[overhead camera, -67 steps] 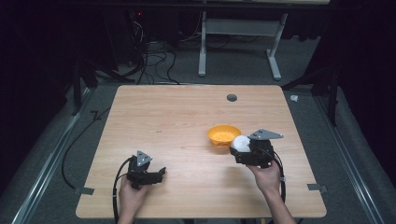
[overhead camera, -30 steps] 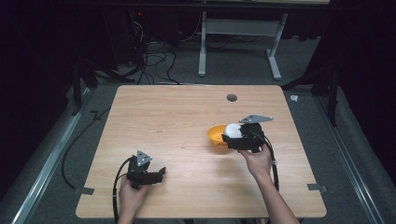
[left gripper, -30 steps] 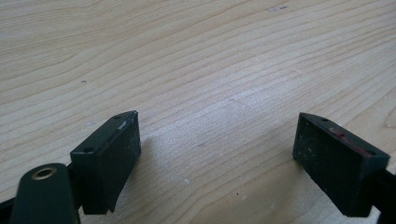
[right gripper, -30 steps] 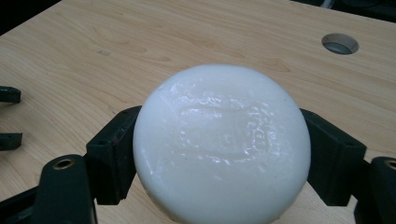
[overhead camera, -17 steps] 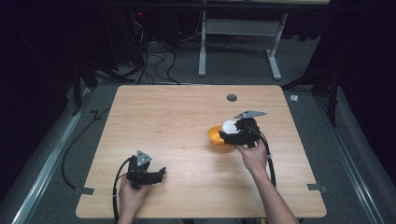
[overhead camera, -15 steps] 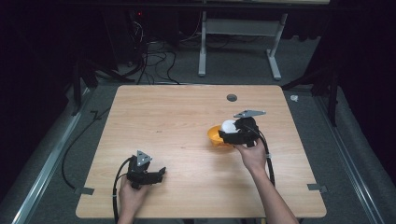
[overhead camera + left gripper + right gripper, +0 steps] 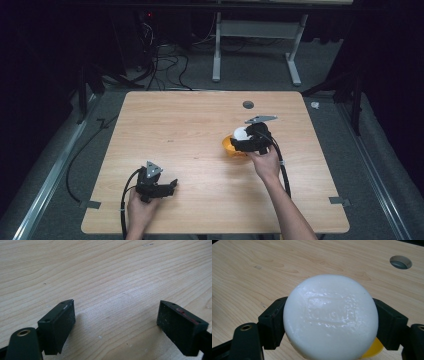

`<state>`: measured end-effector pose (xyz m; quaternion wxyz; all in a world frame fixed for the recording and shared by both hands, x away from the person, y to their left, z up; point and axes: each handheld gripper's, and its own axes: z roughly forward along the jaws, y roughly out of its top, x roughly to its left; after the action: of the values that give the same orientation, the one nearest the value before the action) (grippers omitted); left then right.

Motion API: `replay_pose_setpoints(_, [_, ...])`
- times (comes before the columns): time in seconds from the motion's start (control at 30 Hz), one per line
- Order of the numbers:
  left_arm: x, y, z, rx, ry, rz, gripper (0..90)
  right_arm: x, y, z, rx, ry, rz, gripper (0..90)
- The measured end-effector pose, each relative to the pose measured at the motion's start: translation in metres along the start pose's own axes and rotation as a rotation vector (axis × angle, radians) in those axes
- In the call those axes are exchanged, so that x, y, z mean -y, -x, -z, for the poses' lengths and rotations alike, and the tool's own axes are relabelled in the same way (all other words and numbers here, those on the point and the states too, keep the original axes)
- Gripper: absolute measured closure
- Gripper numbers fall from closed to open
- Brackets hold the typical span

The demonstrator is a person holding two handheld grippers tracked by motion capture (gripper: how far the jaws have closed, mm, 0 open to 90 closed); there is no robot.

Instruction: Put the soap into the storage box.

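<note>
Your right gripper (image 7: 243, 141) is clamped on the soap (image 7: 330, 317), a white round bar, one jaw on each side, held just above the bowl (image 7: 231, 148). The high view shows the soap (image 7: 241, 133) over the bowl's far rim, not its middle.

Risks:
- If you let go here, the soap may hit the rim and bounce out onto the table (image 7: 190, 125), or tip the bowl. It looks light and shallow.
- The soap's surface is glossy and rounded. With the grip only on its sides, any twist of your wrist could squirt it out early.
- If you lower too far, your jaws may push the rim and slide the bowl toward the table's middle.
- The cable (image 7: 284, 172) trails along your forearm. A snag could jerk the hand during release.

So centre over the bowl first, I'd say, then open.

Containers: one orange bowl, right of the table's centre. You can see a sliver of it (image 7: 372, 350) under the soap in the right gripper view. Its inside is mostly hidden, so I can't tell whether it's empty.

Your left gripper (image 7: 161, 188) sits near the front edge, jaws wide apart with bare wood between them, well away from the bowl.
</note>
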<state>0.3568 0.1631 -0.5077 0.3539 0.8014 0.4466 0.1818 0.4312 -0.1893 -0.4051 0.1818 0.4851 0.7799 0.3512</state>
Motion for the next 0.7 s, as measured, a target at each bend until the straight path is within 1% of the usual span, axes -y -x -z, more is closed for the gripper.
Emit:
replay_pose_setpoints(0.03, [0.0,0.0,0.0,0.0,0.0,0.0,15.6,0.0,0.001,-0.002,0.003,-0.009,0.0,23.4])
replay_pose_setpoints(0.17, [0.0,0.0,0.0,0.0,0.0,0.0,15.6,0.0,0.001,-0.006,0.007,-0.015,-0.004,23.3])
replay_pose_setpoints(0.2, [0.0,0.0,0.0,0.0,0.0,-0.001,15.6,-0.001,0.002,-0.008,0.013,-0.025,-0.003,23.4])
replay_pose_setpoints(0.37, [0.0,0.0,0.0,0.0,0.0,-0.001,15.6,0.0,0.002,-0.014,0.019,-0.039,-0.004,23.3])
replay_pose_setpoints(0.47, [0.0,0.0,0.0,0.001,0.0,-0.001,15.6,0.0,0.002,-0.019,0.025,-0.048,-0.013,23.3])
replay_pose_setpoints(0.57, [0.0,0.0,0.0,0.001,0.0,-0.001,15.6,0.001,0.003,-0.024,0.034,-0.067,-0.015,23.3])
replay_pose_setpoints(0.7, [0.0,0.0,0.0,0.0,0.0,-0.001,15.6,0.002,0.004,-0.027,0.038,-0.073,-0.02,23.3])
